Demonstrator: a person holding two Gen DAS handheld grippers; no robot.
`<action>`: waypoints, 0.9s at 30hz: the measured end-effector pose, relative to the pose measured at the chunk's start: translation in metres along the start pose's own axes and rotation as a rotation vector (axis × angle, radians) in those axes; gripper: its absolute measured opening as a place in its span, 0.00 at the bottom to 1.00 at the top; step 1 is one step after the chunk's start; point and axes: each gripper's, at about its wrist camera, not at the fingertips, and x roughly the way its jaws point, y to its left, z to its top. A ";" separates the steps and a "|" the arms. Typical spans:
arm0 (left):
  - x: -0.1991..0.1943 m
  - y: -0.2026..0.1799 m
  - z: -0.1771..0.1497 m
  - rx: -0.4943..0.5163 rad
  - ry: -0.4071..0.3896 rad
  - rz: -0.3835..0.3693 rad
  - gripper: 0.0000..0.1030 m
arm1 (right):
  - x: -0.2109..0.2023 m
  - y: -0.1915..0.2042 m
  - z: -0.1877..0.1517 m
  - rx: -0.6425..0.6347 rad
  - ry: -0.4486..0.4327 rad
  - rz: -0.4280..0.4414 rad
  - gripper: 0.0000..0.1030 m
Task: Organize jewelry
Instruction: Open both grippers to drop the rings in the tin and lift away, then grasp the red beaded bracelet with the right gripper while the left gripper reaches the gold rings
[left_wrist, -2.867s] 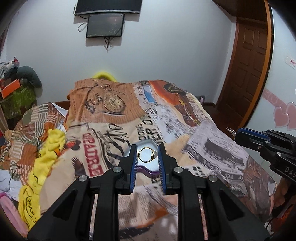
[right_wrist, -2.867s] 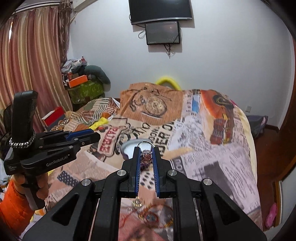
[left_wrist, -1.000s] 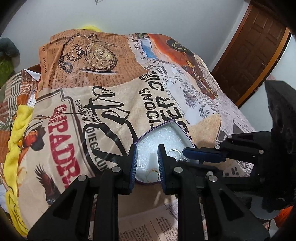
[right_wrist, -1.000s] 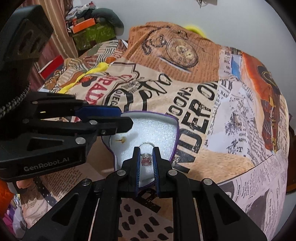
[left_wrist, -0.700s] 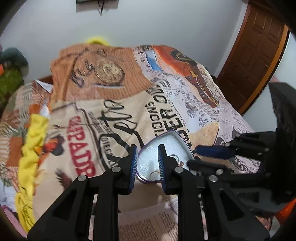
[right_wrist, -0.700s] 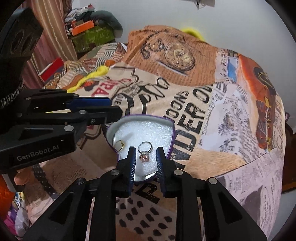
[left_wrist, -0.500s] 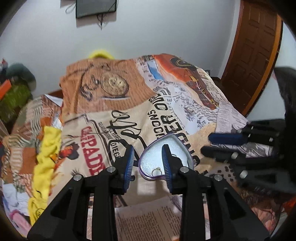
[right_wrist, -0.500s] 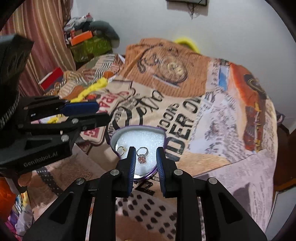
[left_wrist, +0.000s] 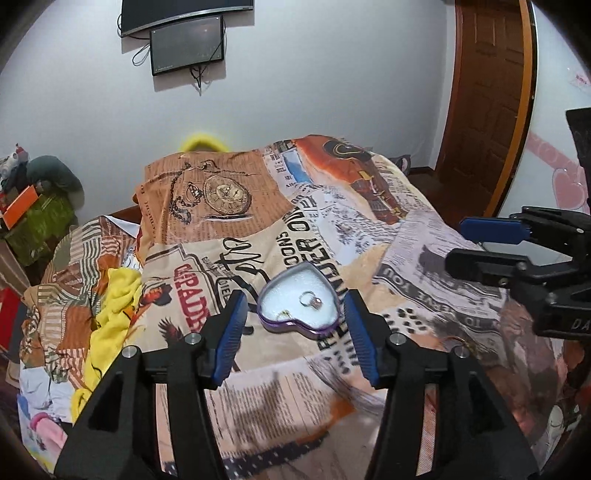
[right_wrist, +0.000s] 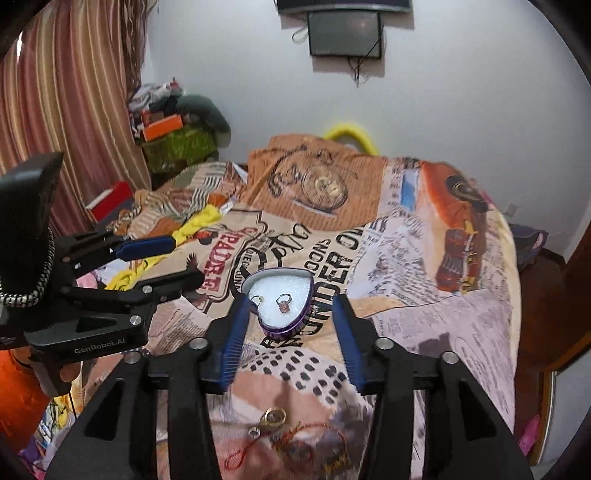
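In the left wrist view, the left claw (left_wrist: 295, 332) is opening with nothing between its jaws, where a second ago it was nearly clenched low over the heart-shaped box (left_wrist: 299, 308). The box is sitting at frame centre on the bed (left_wrist: 424, 236), now holding the gold ring (left_wrist: 282, 314) and the stone ring (left_wrist: 312, 300).

In the right wrist view, the right claw (right_wrist: 290, 332) is likewise opening, empty. Both rings are delivered; more jewelry (right_wrist: 280, 432) is lying at lower centre, probably next.
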 end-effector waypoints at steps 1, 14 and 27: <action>-0.003 -0.002 -0.002 -0.003 -0.001 -0.001 0.52 | -0.005 0.001 -0.003 -0.001 -0.008 -0.008 0.43; -0.013 -0.028 -0.047 -0.044 0.070 -0.046 0.53 | -0.036 -0.014 -0.062 0.051 -0.007 -0.090 0.43; 0.031 -0.068 -0.078 0.027 0.196 -0.115 0.53 | -0.026 -0.038 -0.116 0.135 0.098 -0.123 0.43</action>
